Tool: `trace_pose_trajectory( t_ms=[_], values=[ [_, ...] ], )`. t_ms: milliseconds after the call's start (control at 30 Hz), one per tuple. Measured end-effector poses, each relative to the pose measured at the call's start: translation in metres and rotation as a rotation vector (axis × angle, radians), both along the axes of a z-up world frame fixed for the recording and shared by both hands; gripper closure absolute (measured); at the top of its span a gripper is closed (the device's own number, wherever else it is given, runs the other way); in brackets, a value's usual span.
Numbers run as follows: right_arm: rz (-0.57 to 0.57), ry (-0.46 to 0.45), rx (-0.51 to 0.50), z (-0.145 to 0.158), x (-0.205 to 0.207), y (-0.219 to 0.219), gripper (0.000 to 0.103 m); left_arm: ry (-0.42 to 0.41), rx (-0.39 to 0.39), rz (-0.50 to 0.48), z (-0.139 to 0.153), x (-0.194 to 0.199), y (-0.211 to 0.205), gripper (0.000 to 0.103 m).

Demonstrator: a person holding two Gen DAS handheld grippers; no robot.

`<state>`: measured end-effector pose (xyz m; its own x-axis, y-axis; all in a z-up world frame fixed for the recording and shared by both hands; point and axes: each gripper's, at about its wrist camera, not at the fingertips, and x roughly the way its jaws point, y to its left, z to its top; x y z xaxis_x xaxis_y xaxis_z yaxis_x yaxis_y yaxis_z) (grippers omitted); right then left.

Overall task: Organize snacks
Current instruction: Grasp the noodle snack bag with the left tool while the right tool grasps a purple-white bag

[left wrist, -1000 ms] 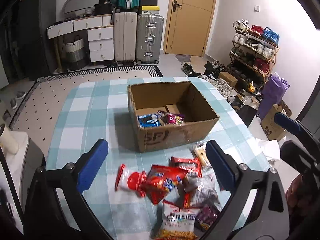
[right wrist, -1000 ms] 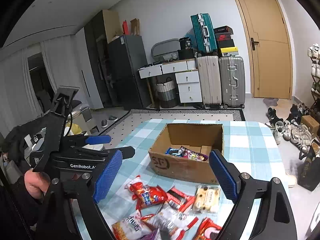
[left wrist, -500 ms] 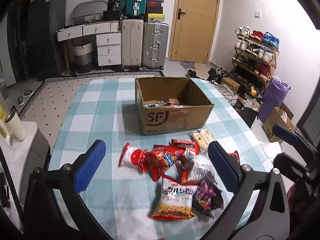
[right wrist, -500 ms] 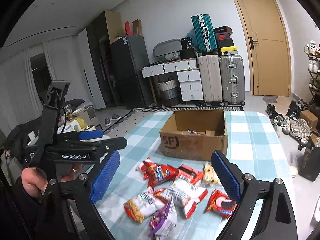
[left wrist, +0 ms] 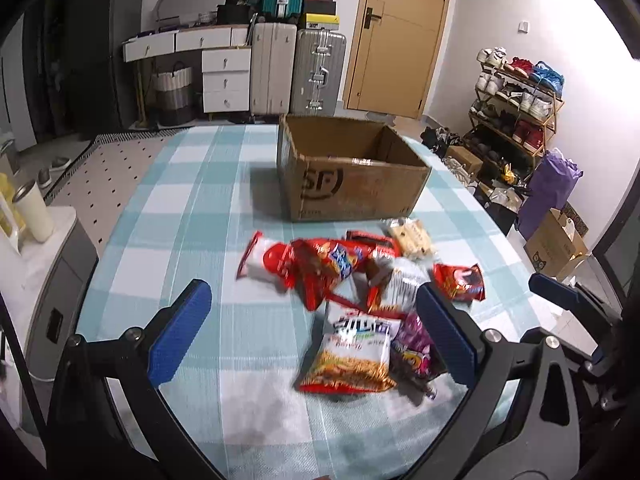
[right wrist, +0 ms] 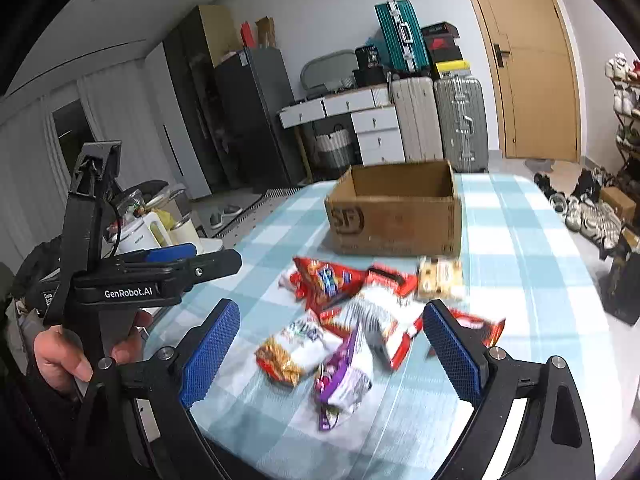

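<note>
Checked tablecloth (left wrist: 168,208) lies bare left of the cardboard box (left wrist: 352,188); snack packets (left wrist: 352,280) cluster before it. Left gripper (left wrist: 312,332) and right gripper (right wrist: 332,344) both hover spread wide, holding nothing.

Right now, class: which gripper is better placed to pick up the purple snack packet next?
Probably the right gripper: it is open, and the purple snack packet lies between its fingers, close in front. From the left gripper, also open, that packet sits off by its right finger.

A teal-and-white checked cloth table (left wrist: 192,184) carries a plain brown cardboard box (left wrist: 352,184); just before the box lie red, white, orange and purple crinkly snack packets (left wrist: 352,280).
</note>
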<state>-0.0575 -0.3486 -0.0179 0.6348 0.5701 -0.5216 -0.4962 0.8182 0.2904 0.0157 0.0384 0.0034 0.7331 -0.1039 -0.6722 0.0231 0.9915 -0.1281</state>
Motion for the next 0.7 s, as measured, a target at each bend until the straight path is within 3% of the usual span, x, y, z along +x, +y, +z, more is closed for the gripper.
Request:
trace_pose_trajectory(
  t_ms=[233,700],
  values=[
    [0.01,0.076,-0.006,-0.034,-0.002,0.004,0.009,0.015,0.033,0.007,-0.028,-0.006,0.004,0.001],
    [0.022,0.188,0.005,-0.085,0.021,0.016,0.01,0.114,-0.012,-0.019,-0.084,0.004,0.013,0.001]
  ],
)
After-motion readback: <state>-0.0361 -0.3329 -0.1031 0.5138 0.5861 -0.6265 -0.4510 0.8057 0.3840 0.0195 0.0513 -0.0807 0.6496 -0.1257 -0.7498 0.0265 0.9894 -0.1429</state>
